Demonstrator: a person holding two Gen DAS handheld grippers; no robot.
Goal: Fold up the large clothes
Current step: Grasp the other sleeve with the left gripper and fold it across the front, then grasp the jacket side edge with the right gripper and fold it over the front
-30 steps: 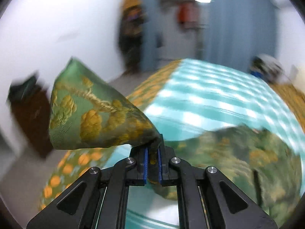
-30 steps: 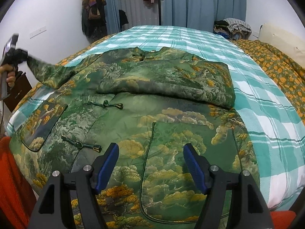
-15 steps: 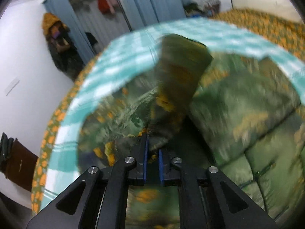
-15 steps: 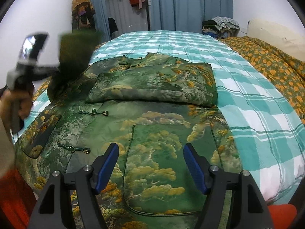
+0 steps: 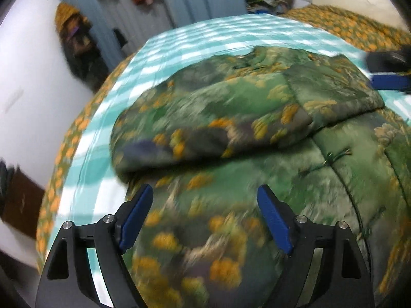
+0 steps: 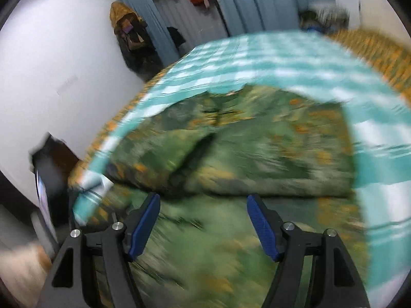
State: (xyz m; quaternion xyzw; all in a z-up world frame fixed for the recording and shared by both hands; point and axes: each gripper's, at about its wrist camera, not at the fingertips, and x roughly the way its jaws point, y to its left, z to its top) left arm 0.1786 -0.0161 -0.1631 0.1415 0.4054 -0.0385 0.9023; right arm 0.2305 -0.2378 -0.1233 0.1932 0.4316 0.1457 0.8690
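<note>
Your left gripper (image 5: 205,218), black with blue pads, has just sprung its jaws apart, and nothing sits between them. It hangs above the green brocade jacket patterned with orange and gold trees (image 5: 231,218), which lies spread on the teal-and-white checked blanket (image 5: 205,36) covering the bed. In this left wrist view both sleeves lie folded across the chest: the left sleeve (image 5: 205,123) rests flat across the near side, its end meeting the other folded sleeve (image 5: 334,89) beside it. Dark knotted frog fasteners (image 5: 336,154) run down the front on the right. At the right edge, blurred, the blue pad of your right gripper (image 5: 390,82) shows over the jacket's far side.

From the right wrist view, that right gripper (image 6: 203,223) is spread wide with nothing between its pads, hovering over the jacket's (image 6: 205,256) lower front. The folded sleeves (image 6: 257,159) form a thick band just beyond the fingertips. The picture is heavily smeared. At the left edge a dark device (image 6: 46,179) appears, too blurred to make out further.
</note>
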